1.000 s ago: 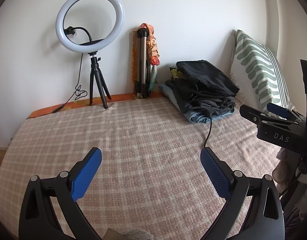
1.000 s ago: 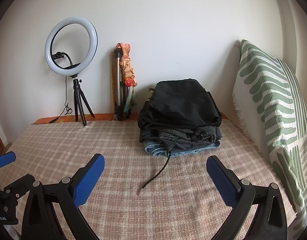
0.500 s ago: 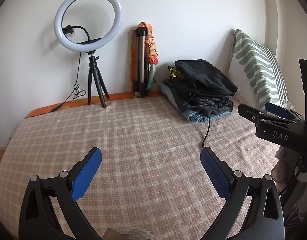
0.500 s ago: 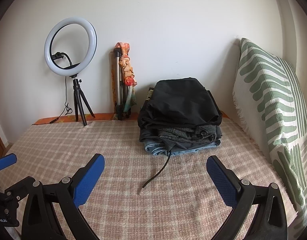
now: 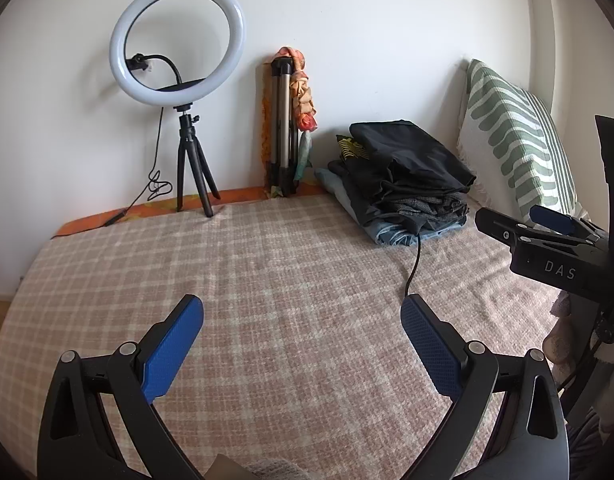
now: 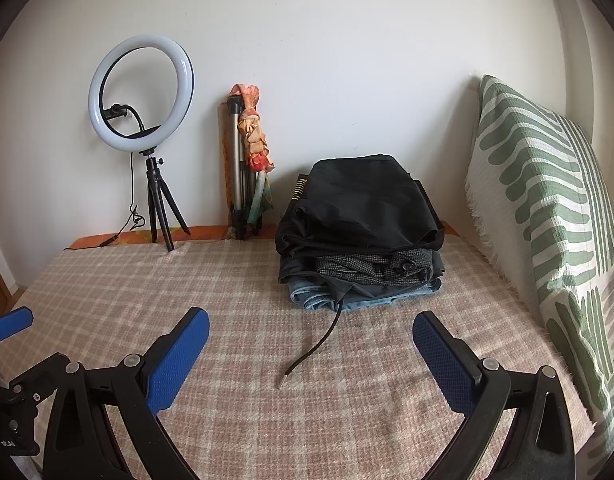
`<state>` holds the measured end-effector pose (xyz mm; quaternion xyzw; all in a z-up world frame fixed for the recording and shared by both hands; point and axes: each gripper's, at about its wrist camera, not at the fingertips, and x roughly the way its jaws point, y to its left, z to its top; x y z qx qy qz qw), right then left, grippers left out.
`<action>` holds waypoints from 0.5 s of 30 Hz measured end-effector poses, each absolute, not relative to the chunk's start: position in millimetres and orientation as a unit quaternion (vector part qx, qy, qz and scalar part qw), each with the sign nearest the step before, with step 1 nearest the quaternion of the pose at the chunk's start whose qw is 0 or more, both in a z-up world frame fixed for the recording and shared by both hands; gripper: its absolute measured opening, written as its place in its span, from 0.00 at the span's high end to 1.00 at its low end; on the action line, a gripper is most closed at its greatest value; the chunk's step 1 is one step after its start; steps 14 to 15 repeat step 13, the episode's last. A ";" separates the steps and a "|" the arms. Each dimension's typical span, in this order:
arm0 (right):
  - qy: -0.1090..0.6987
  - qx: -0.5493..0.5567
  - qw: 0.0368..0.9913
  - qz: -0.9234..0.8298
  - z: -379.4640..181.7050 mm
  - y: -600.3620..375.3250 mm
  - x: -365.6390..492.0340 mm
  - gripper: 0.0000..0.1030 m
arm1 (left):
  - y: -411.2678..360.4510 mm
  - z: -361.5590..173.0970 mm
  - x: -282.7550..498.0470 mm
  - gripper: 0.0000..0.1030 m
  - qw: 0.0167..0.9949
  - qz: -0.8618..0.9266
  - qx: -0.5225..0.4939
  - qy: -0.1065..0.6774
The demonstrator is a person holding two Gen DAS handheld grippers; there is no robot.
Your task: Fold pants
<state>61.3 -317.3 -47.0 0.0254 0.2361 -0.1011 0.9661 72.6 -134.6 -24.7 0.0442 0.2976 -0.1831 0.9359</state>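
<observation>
A stack of folded pants [image 6: 359, 236] lies at the back right of the bed, black on top, grey check and blue denim under it; it also shows in the left wrist view [image 5: 407, 184]. A black drawstring [image 6: 315, 350] trails from the stack toward me. My right gripper [image 6: 311, 354] is open and empty, over the blanket in front of the stack. My left gripper [image 5: 303, 340] is open and empty over the middle of the bed, left of the stack. The right gripper's side shows at the right of the left wrist view [image 5: 547, 240].
A pink checked blanket [image 5: 267, 280] covers the bed. A ring light on a small tripod [image 5: 179, 60] and a folded tripod with a scarf [image 5: 287, 120] stand against the back wall. A green-striped pillow [image 6: 547, 208] leans at the right.
Both grippers have drifted slightly; the scene sits a little lower and farther in the left wrist view. Nothing was grasped or released.
</observation>
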 end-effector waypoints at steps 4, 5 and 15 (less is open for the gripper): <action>0.237 0.026 0.966 -0.101 -47.5 -316.7 60.8 0.00 | -133.8 -25.2 71.9 0.04 0.936 -0.186 0.042 0.296; 0.236 0.026 0.966 -0.101 -47.4 -316.7 60.8 0.00 | -133.8 -25.0 71.1 0.04 0.937 -0.186 0.042 0.294; 0.238 0.033 0.966 -0.099 -48.0 -316.8 61.8 0.00 | -132.7 -24.3 71.3 0.04 0.937 -0.190 0.039 0.292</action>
